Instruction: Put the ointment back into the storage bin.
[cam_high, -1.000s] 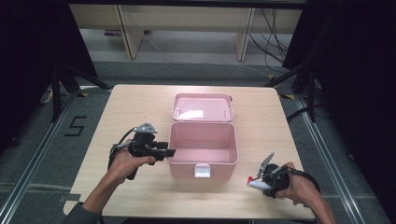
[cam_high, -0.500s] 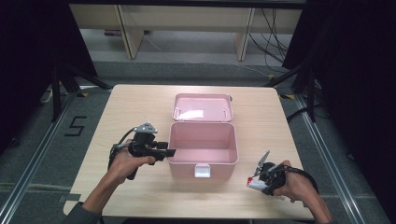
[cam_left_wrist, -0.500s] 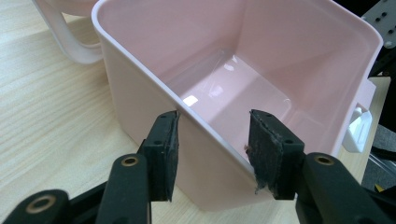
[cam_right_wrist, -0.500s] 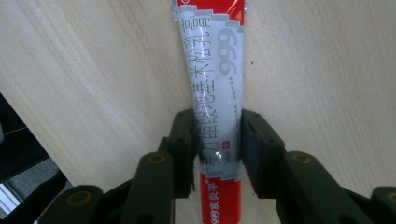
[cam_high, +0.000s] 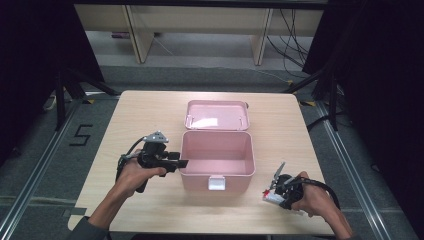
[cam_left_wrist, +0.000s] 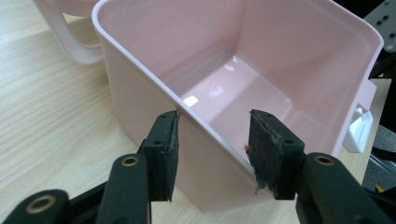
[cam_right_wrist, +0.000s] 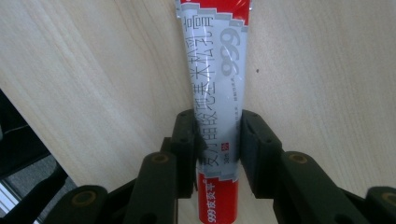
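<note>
High view. Item: pink rectangular plastic storage box (cam_high: 217, 160), lid swung back flat behind it, white latch at the near wall, interior bare. It stands mid-table on the pale wooden tabletop (cam_high: 125, 115). Left gripper (cam_high: 176, 163) is level at the box's left wall. Right gripper (cam_high: 270, 192) is low at the table's near right corner, well apart from the box. Against the frames of a second ago, the right hand sits slightly lower and nearer the table edge; the left hand and the box are unchanged.

Left gripper view. The left gripper (cam_left_wrist: 212, 149) has its jaws about half open, astride the box's (cam_left_wrist: 224, 70) near wall: one pad outside, one inside the rim. Neither pad (cam_left_wrist: 268, 154) can be seen pressing the plastic, so this reads as a brace, not a grip.

Right gripper view. Item: white, grey and red squeeze tube of ointment with printed lettering (cam_right_wrist: 215, 88), lying on the tabletop (cam_right_wrist: 93, 70). The right gripper's (cam_right_wrist: 217, 140) jaws have just been closing, with the tube between them; both pads now meet its sides near the red tail end.

Assessment: the pick appears secured. The remaining work is likely lifting the tube and carrying it left into the steadied box.
</note>
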